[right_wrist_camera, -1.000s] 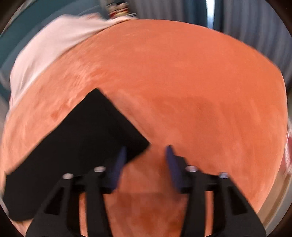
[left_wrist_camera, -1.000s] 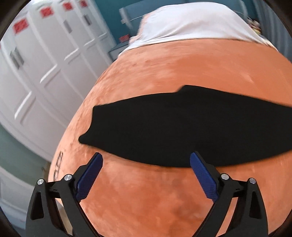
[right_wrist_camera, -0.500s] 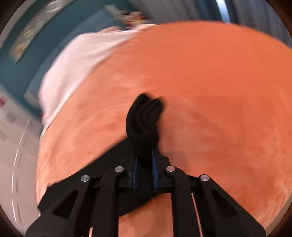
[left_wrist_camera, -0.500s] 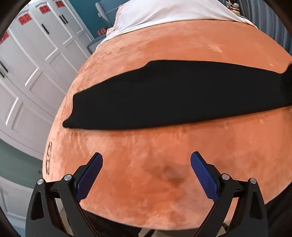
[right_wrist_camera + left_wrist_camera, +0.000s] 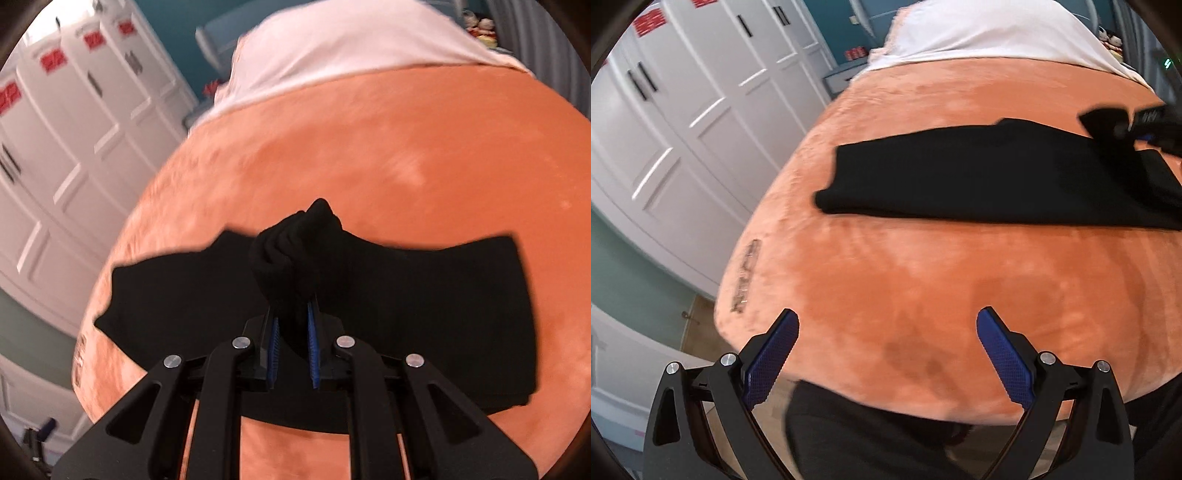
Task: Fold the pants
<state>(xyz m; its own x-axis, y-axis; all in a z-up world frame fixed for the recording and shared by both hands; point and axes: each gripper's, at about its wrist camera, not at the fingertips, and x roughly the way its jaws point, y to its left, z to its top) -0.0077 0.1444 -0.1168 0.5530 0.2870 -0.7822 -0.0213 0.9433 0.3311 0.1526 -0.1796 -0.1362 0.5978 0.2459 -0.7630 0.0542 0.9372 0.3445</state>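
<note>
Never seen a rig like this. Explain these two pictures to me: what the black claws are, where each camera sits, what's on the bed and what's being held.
The claws are two hand-held grippers; a person carries one in each hand, and each has a fisheye camera looking forward along its two fingers.

The left wrist view shows the left gripper, its blue-padded fingers spread wide, above the near edge of the orange blanket and holding nothing. The black pants lie across the bed. White cabinets stand to the left.

The right wrist view shows the right gripper shut on a bunched end of the pants, lifted above the rest. The left view catches it at far right.
</note>
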